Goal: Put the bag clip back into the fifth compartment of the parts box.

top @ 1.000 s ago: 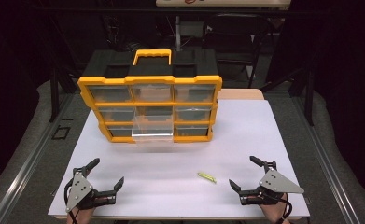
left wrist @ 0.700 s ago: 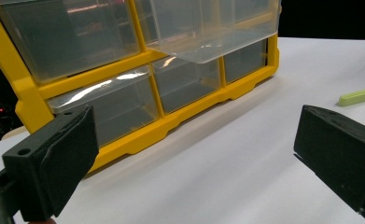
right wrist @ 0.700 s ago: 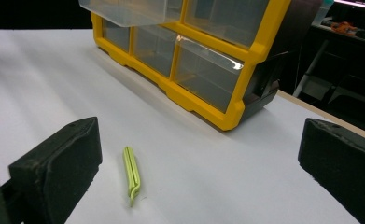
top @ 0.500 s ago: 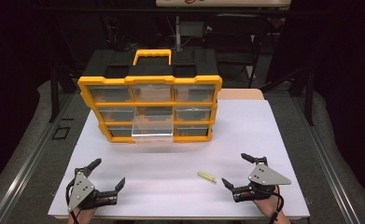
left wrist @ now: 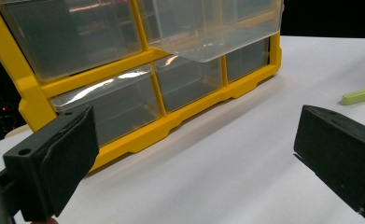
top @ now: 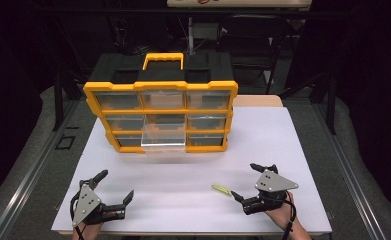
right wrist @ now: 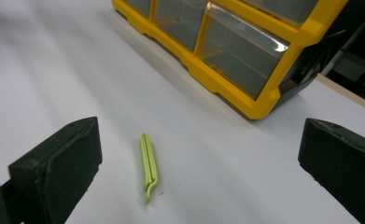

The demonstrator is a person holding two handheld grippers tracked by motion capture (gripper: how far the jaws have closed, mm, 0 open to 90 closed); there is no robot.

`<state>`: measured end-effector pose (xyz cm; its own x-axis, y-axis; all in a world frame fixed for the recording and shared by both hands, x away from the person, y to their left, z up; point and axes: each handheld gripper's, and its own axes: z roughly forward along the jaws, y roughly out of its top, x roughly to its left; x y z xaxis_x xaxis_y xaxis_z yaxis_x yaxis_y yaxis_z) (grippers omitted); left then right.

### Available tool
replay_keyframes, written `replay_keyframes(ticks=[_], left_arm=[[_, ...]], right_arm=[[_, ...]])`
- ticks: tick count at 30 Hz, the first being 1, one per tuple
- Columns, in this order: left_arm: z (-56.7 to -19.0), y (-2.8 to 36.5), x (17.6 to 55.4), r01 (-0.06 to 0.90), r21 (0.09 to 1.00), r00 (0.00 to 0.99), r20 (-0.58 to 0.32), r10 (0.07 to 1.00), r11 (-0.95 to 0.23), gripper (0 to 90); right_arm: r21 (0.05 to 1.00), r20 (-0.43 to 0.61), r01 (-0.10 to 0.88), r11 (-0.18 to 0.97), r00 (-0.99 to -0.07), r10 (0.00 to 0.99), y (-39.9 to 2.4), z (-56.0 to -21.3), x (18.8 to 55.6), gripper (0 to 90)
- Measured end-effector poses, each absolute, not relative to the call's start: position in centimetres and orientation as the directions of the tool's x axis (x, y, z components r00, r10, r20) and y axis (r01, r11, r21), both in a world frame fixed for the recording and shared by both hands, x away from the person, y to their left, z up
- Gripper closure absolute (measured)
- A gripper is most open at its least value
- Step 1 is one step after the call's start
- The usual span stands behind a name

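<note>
A yellow and black drawer cabinet (top: pixel 161 112) stands at the back of the white table (top: pixel 193 170), with one clear middle drawer (top: pixel 164 142) pulled out. A small lime-green clip (top: pixel 221 189) lies flat on the table near the front right. My right gripper (top: pixel 244 182) hovers open just right of the clip; in the right gripper view the clip (right wrist: pixel 148 164) lies between and ahead of its jaws. My left gripper (top: pixel 114 185) rests open at the front left, empty, facing the cabinet (left wrist: pixel 124 93), with the clip (left wrist: pixel 360 95) far to its right.
A person's hands hold both grippers at the table's front edge. Dark floor and black frame legs surround the table. A wooden board (top: pixel 257 101) shows behind the cabinet's right side.
My right gripper has moved left and slightly forward, closing on the green clip. The left gripper has stayed in place.
</note>
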<state>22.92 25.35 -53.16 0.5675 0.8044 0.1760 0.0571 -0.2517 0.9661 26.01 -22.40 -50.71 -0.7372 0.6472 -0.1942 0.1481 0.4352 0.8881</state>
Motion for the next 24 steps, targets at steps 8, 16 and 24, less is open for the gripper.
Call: replay_keyframes(ticks=[8,16,24], left_arm=[[-53.1,25.4,22.8,0.055,0.966,0.565,0.177,0.806,-0.251,0.0],[-53.1,25.4,22.8,0.057,0.966,0.566,0.177,0.805,-0.252,0.0],[-53.1,25.5,22.8,0.058,0.966,0.564,0.177,0.807,-0.252,0.0]], right_arm=[[0.865,-0.193,0.169,0.473,-0.757,0.624,-21.3,-50.0,26.4,0.0],[0.835,-0.181,0.202,0.512,-0.777,0.603,-20.2,-49.7,27.1,0.0],[0.776,-0.172,0.259,0.575,-0.79,0.588,-18.8,-49.8,28.0,0.0]])
